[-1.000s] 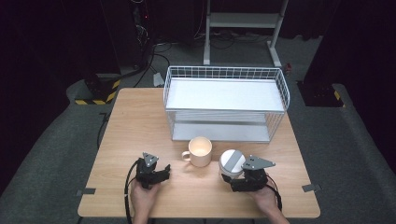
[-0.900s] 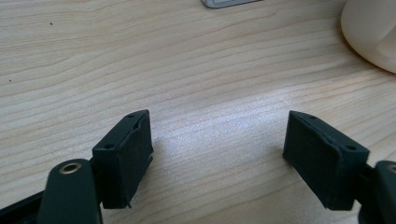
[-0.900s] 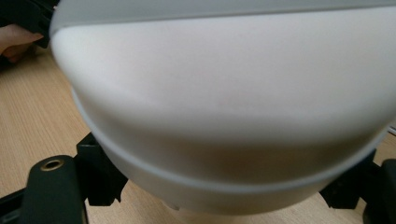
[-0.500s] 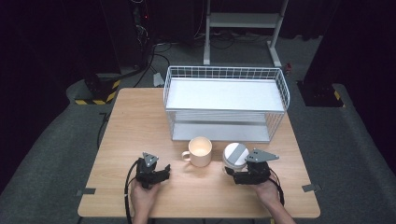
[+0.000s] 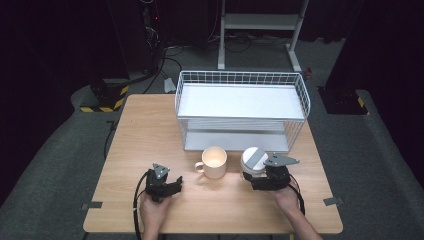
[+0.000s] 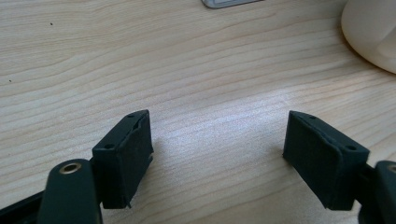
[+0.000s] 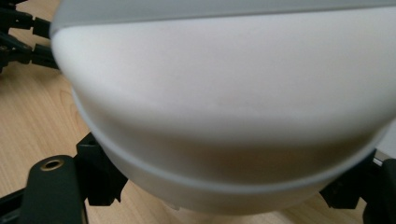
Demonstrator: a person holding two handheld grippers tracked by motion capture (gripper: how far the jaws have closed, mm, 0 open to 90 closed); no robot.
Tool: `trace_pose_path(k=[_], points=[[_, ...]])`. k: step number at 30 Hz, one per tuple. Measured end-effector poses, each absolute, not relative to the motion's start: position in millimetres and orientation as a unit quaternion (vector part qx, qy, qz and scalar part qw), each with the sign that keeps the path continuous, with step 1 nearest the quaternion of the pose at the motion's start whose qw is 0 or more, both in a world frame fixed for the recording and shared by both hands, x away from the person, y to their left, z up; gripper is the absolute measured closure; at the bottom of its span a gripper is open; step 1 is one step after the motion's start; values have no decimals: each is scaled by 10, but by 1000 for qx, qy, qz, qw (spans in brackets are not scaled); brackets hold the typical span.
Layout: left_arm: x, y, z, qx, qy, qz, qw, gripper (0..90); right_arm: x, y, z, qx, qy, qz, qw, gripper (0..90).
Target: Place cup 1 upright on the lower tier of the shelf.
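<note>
Wooden tabletop (image 5: 150, 130): left tongs (image 5: 172, 184) rest spread wide and empty on the wood; a cream mug (image 5: 214, 162) stands at centre before the white wire basket (image 5: 241, 110); right tongs (image 5: 248, 178) grip a white round container (image 5: 253, 160) beside the mug.

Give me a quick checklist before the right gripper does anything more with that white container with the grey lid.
1. Right gripper jaws around the white round container with the grey lid: ok.
2. Firm clamp on it: cannot tell.
3. Grey lid seated: ok.
4. Left gripper open, nothing between its jaws: ok.
5. Cream ceramic mug apart from the container: ok.
6. White wire rack top shelf free: ok.
</note>
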State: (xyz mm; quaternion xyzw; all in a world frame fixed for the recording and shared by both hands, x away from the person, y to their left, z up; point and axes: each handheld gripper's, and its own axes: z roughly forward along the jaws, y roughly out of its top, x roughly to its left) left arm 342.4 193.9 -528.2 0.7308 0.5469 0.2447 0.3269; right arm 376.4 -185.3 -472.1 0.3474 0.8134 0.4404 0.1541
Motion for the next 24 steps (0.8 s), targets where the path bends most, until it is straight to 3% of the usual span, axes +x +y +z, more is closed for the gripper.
trace_pose_path(k=[24], points=[[3417,1944,-5281,735,543,243,325,228,4113,-1903,-4674,397,797,421,177,187]])
